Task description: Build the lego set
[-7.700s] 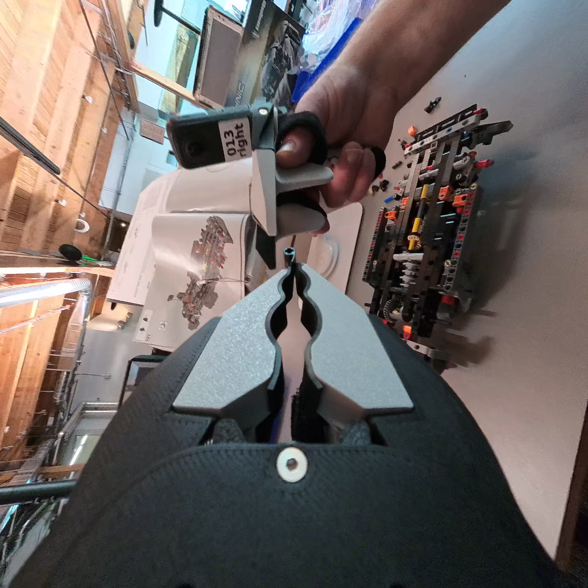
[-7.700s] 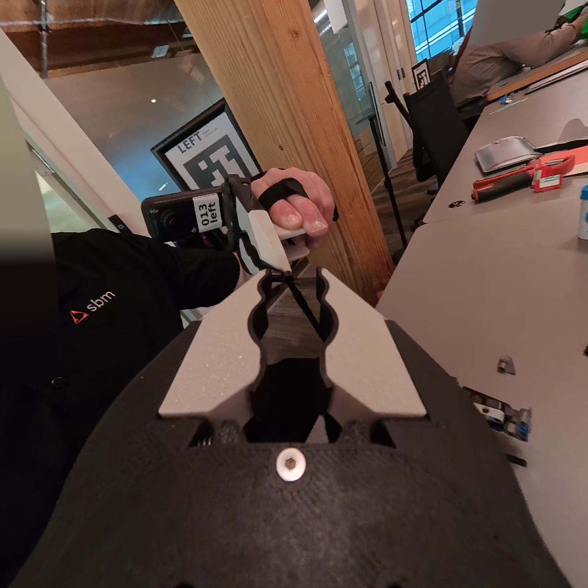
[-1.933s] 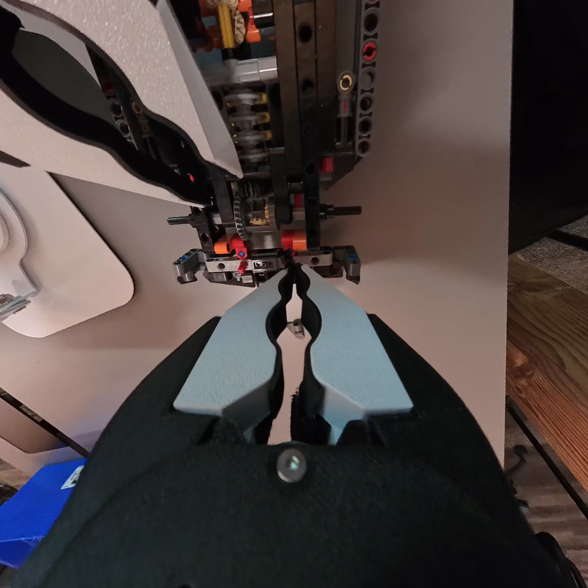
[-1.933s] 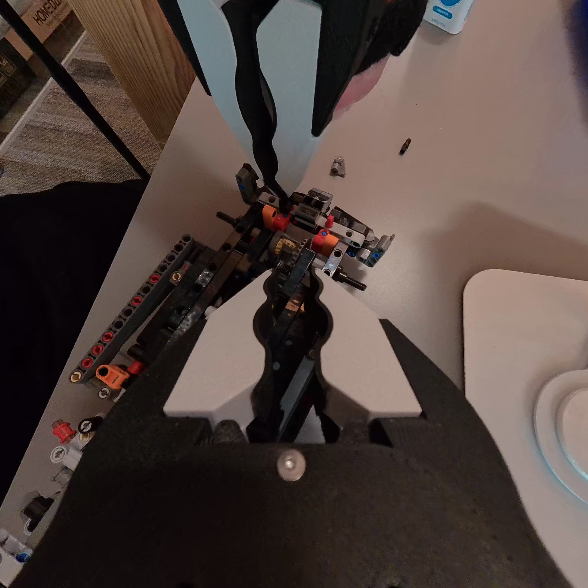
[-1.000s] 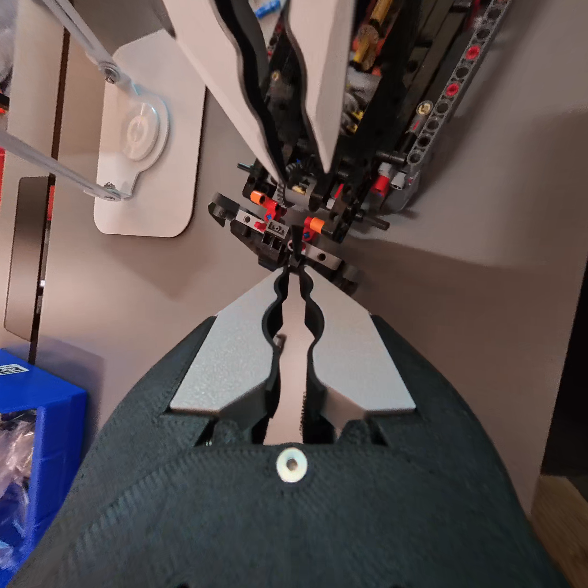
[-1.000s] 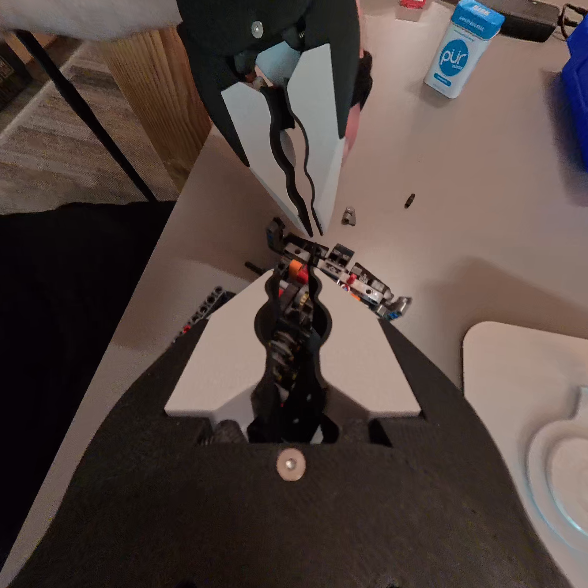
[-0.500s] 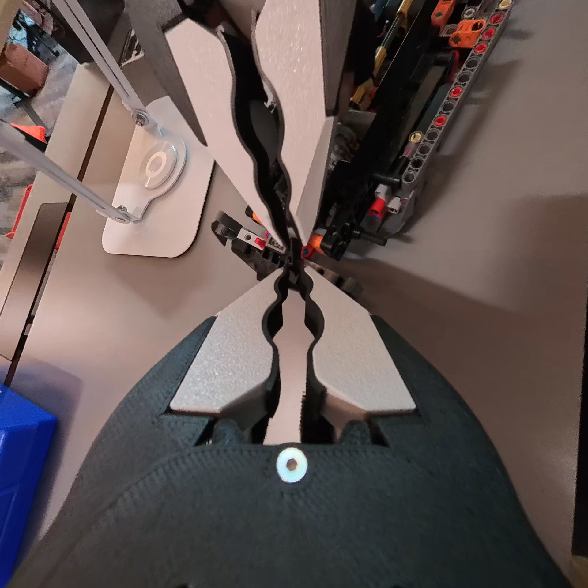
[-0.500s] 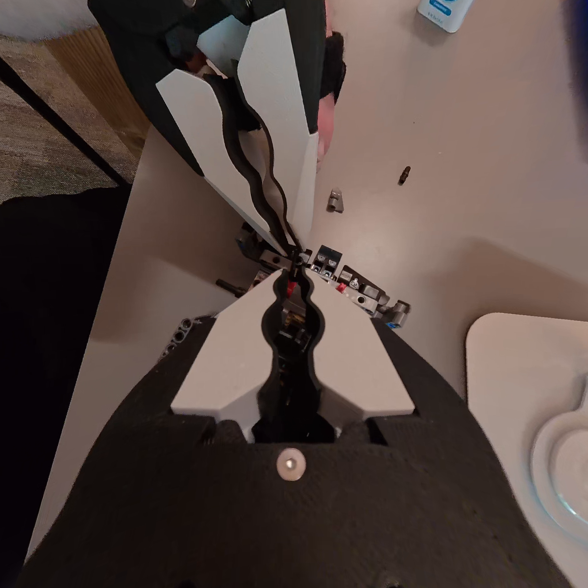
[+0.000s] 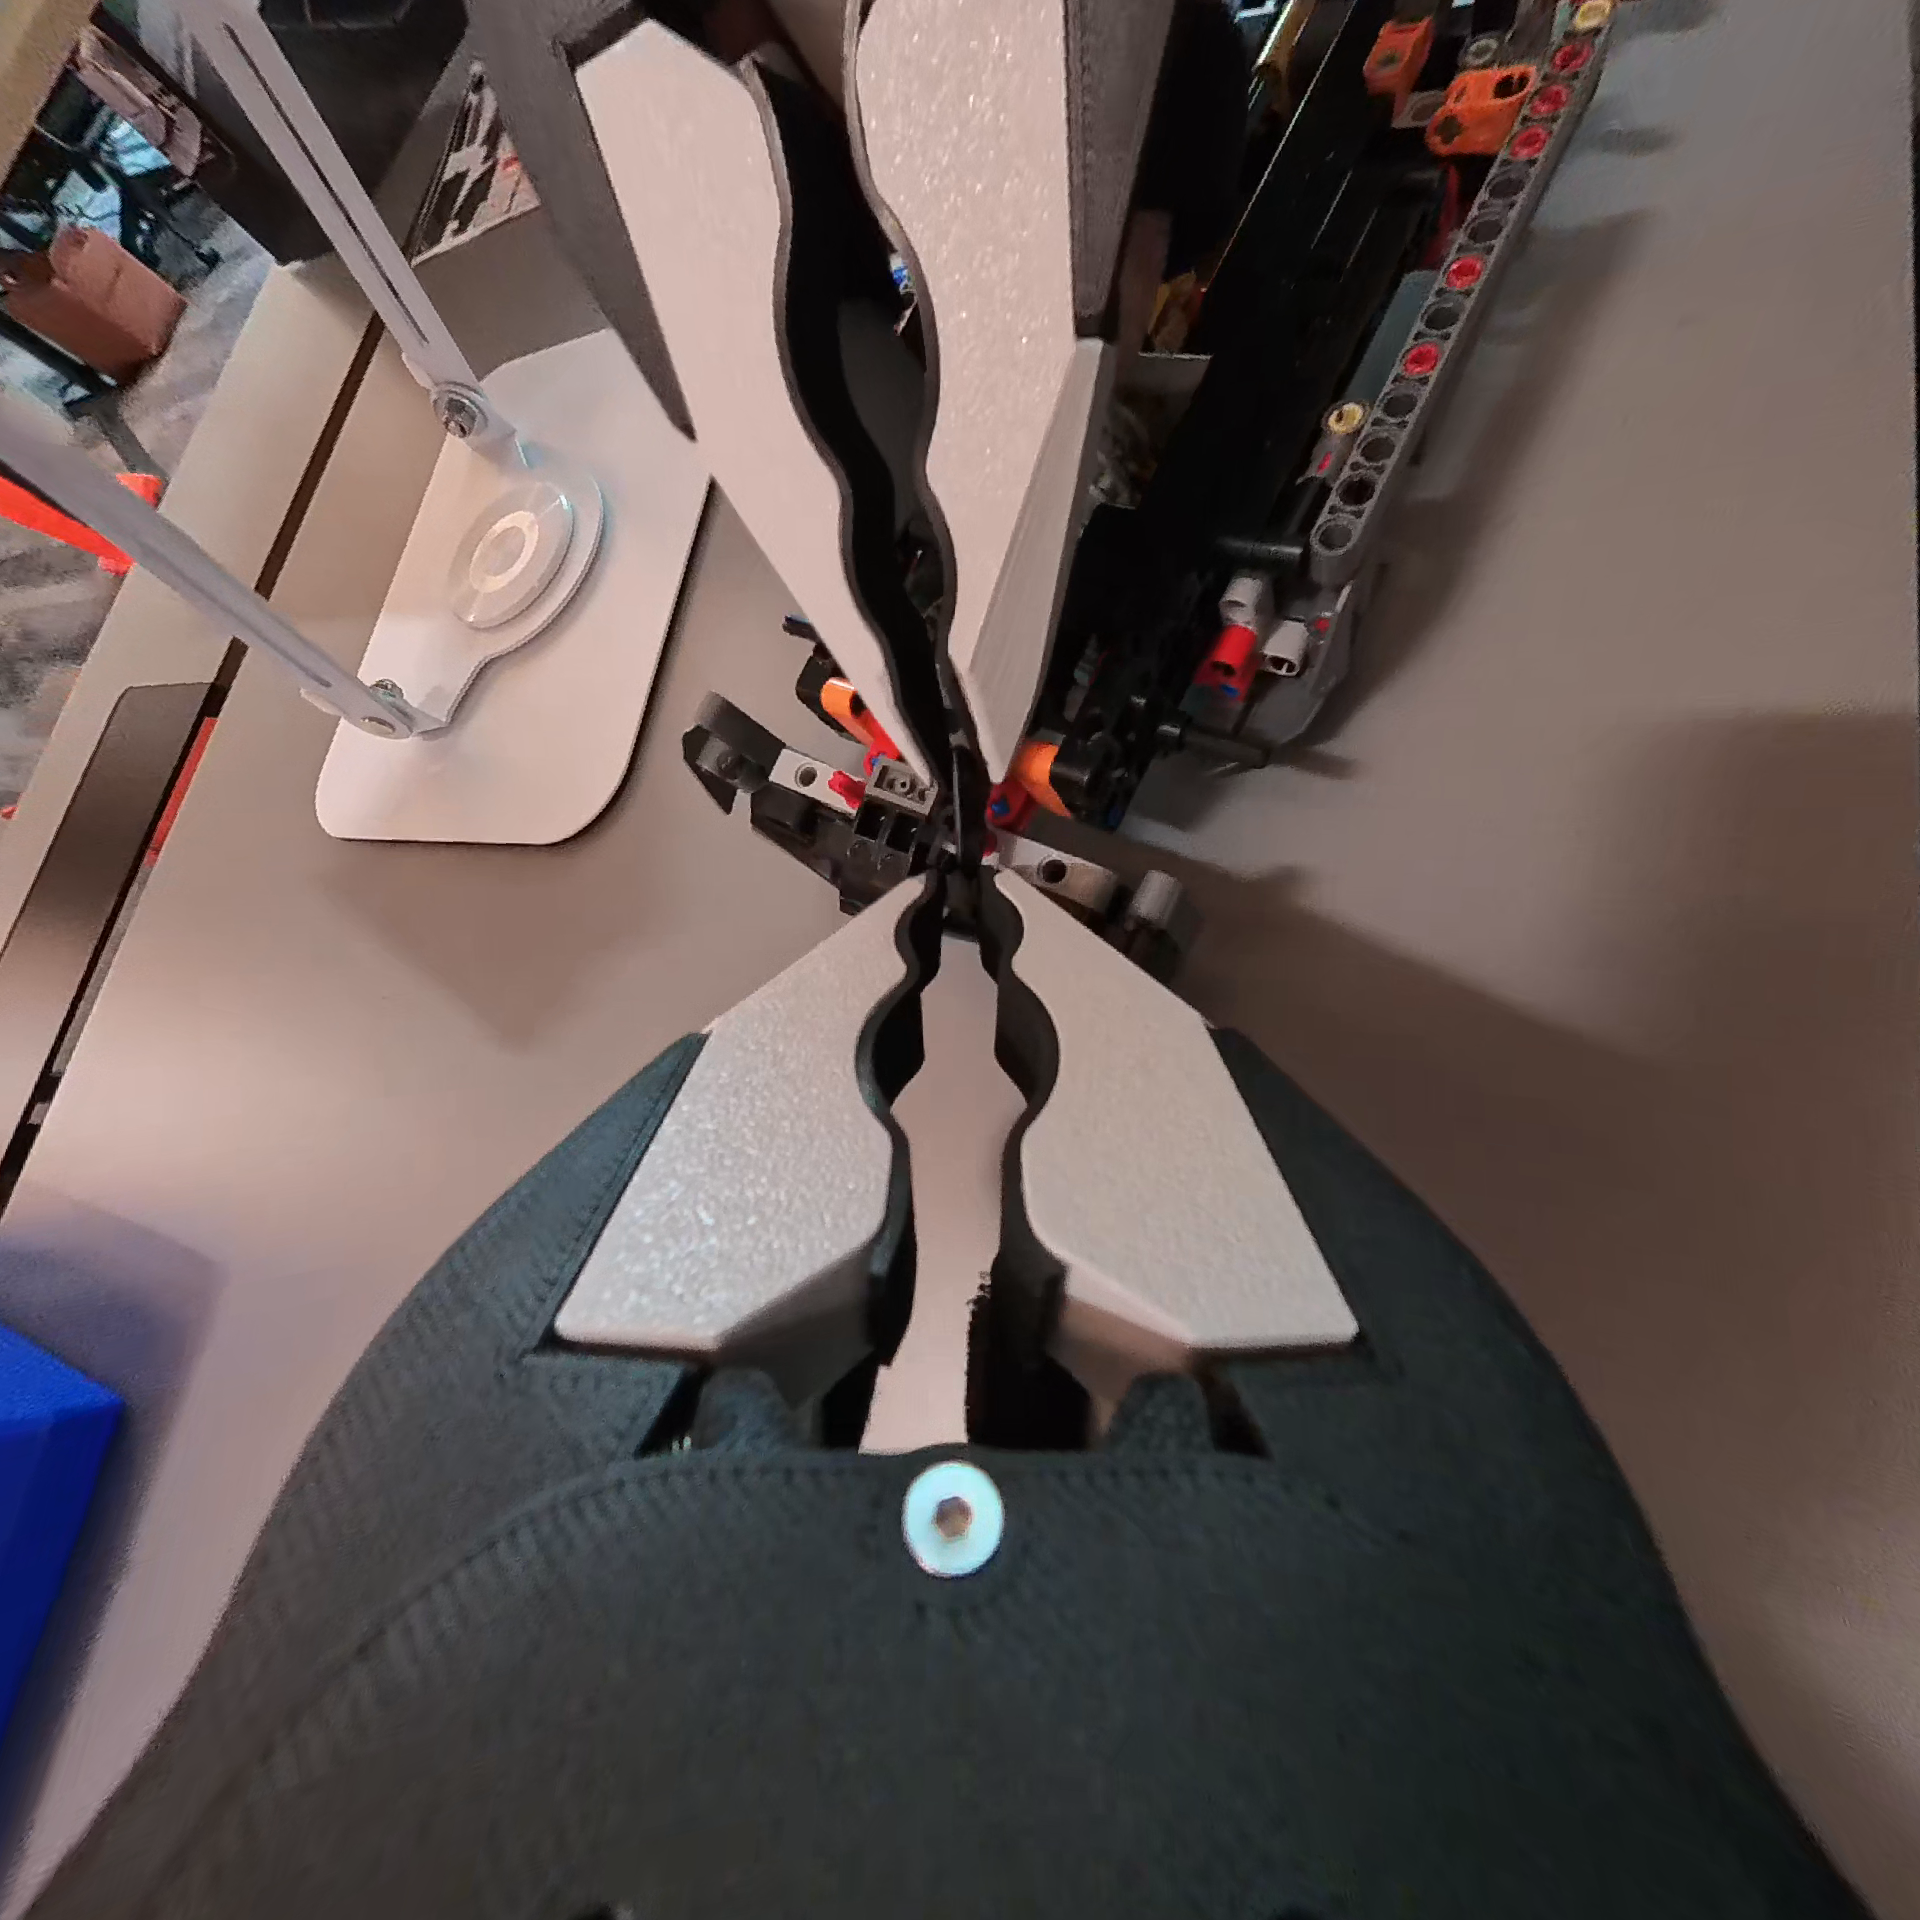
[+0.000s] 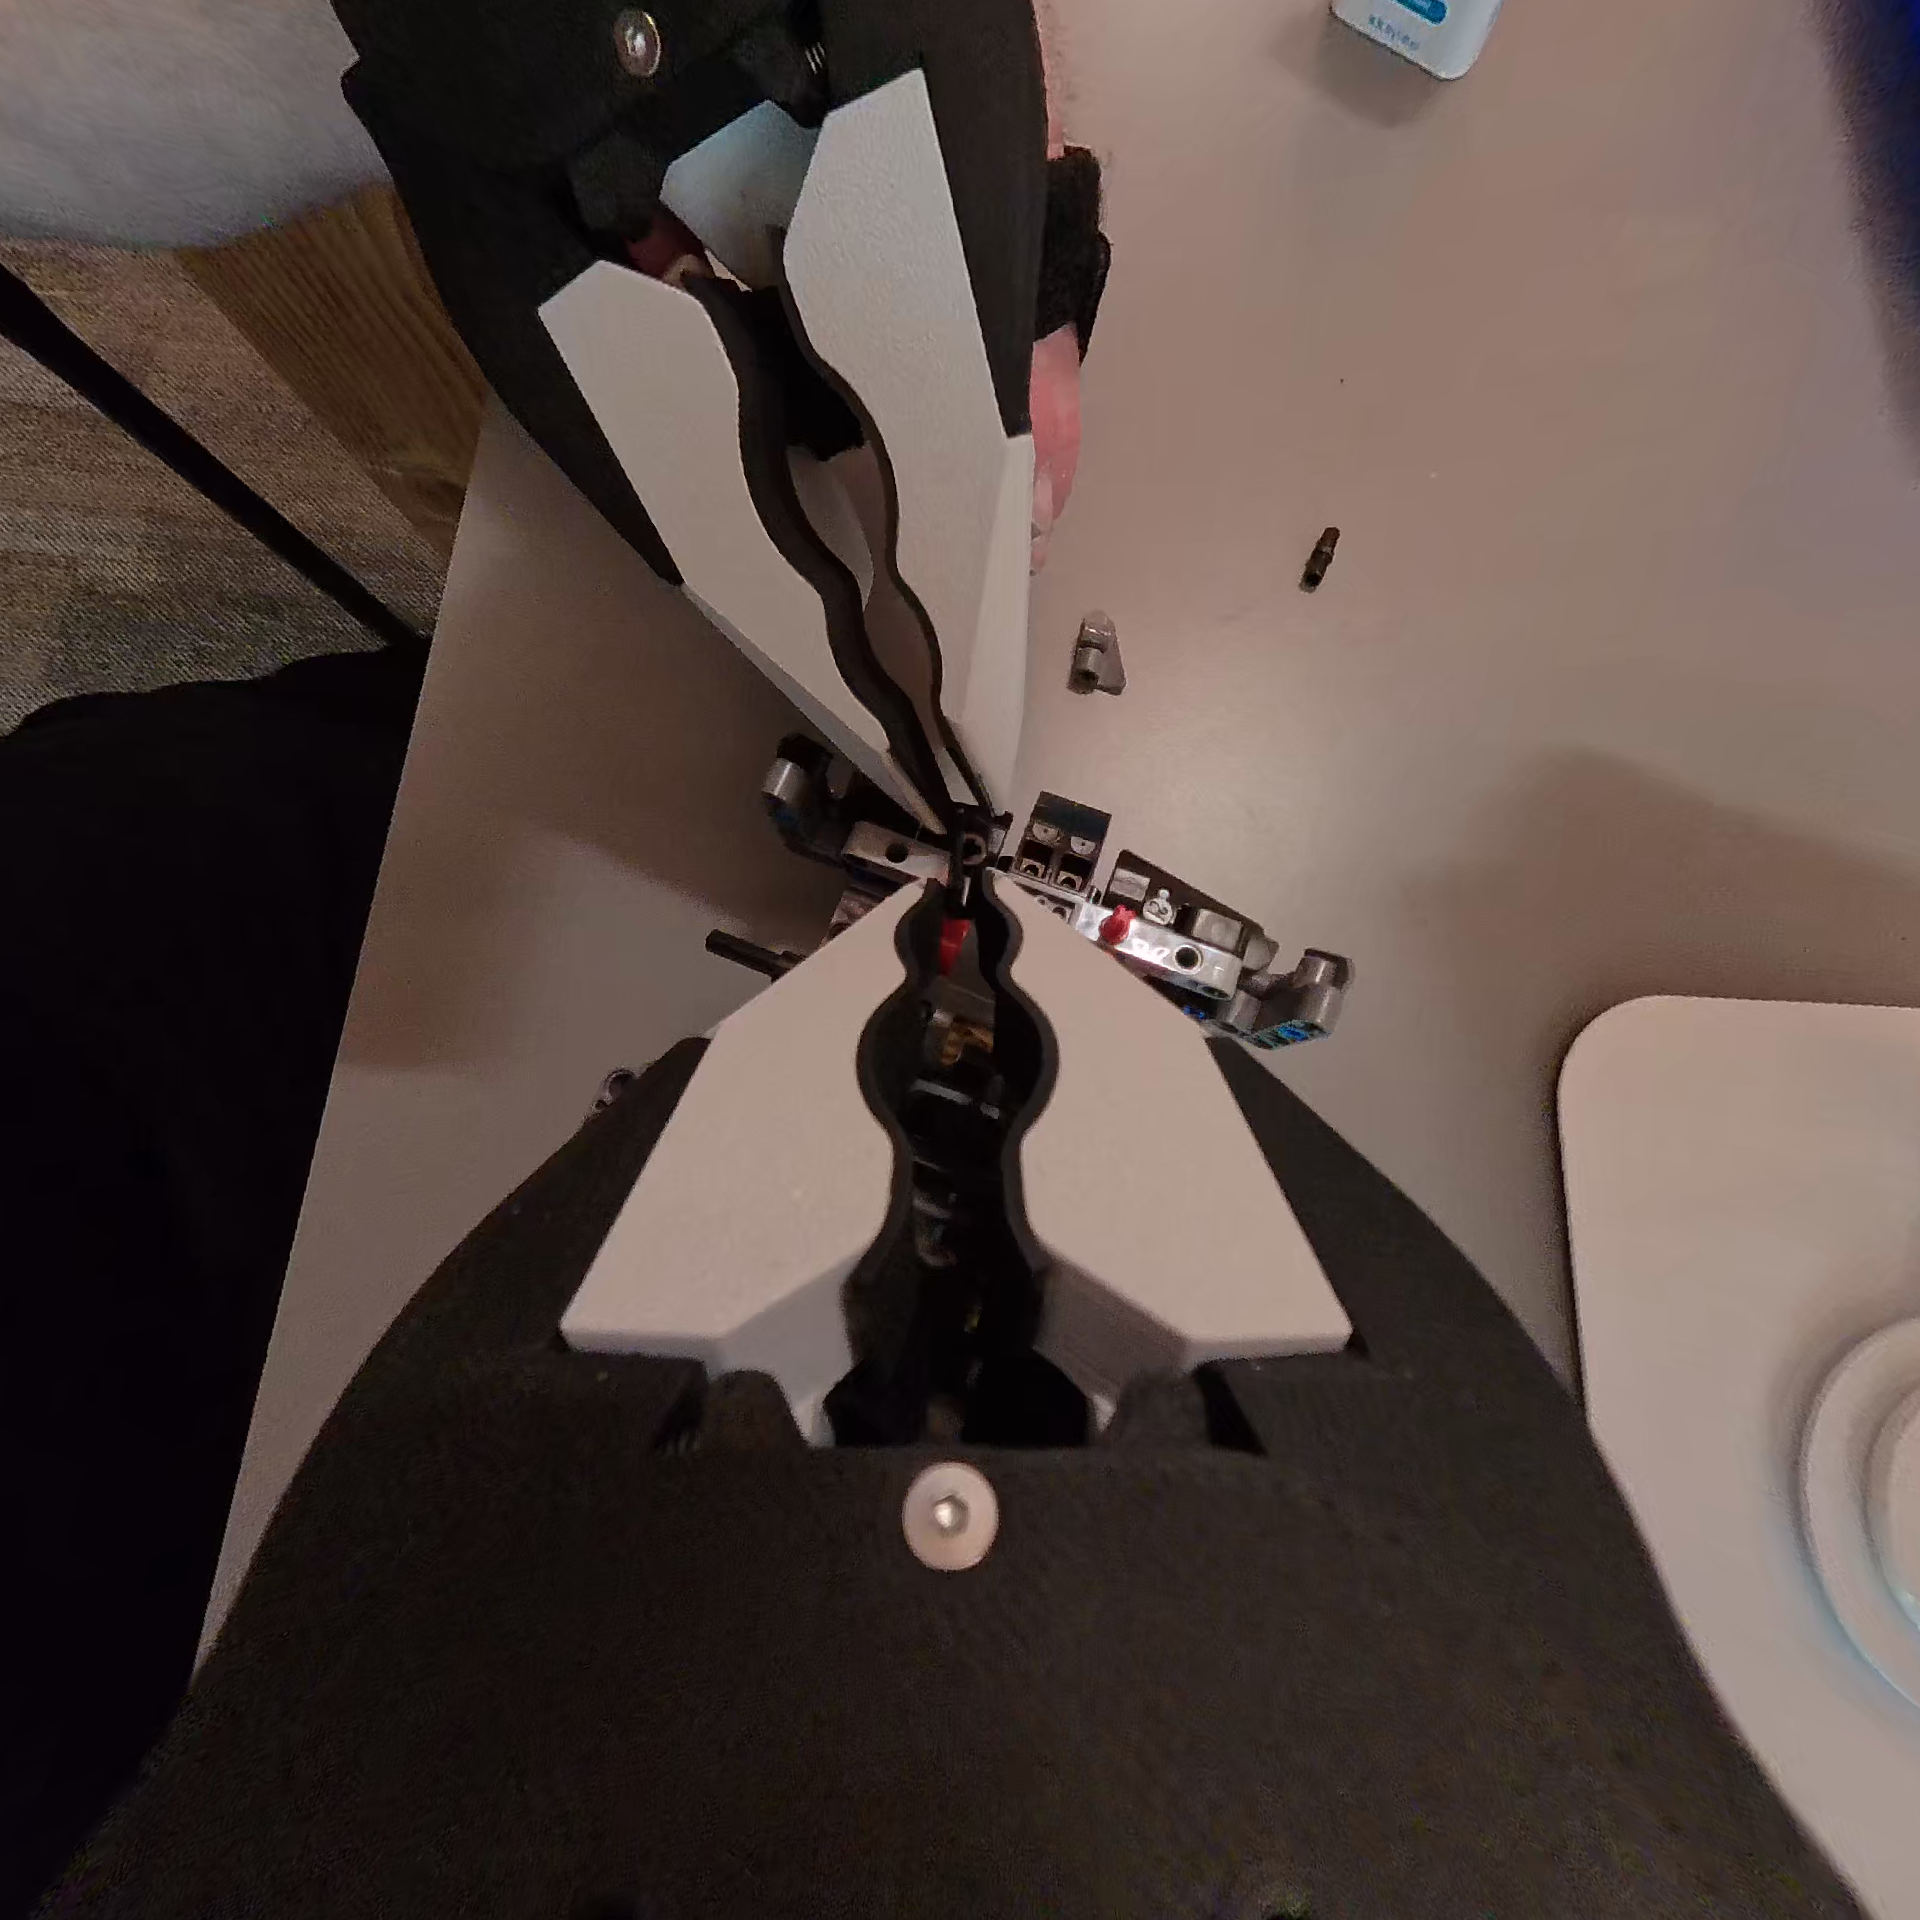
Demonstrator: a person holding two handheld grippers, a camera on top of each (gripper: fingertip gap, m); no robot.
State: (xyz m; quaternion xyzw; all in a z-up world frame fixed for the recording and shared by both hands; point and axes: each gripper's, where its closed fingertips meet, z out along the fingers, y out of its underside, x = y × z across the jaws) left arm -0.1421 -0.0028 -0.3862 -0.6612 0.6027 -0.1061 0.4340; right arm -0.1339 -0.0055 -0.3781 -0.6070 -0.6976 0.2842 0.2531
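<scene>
A small black lego piece sits pinched between the tips of both grippers, which meet nose to nose. My left gripper is shut on it from one side; in the right wrist view this gripper comes down from the top. My right gripper is shut on the piece's other end; in the left wrist view it reaches in from above. Just below the tips lies a grey and black sub-assembly, also in the left wrist view. The large black lego model with a grey holed beam stands behind.
A white stand base lies left of the model, also at the right. A blue bin sits at the lower left. A loose grey piece and a black pin lie on the table. The table edge runs at the left. Left and right tips are no more than a few centimetres apart. Both grippers' tips are roughly 15 cm from the black pin.
My right gripper's jaws have closed from open around the model to shut at the tips. Both grippers have moved together until their tips meet on the small black piece.
</scene>
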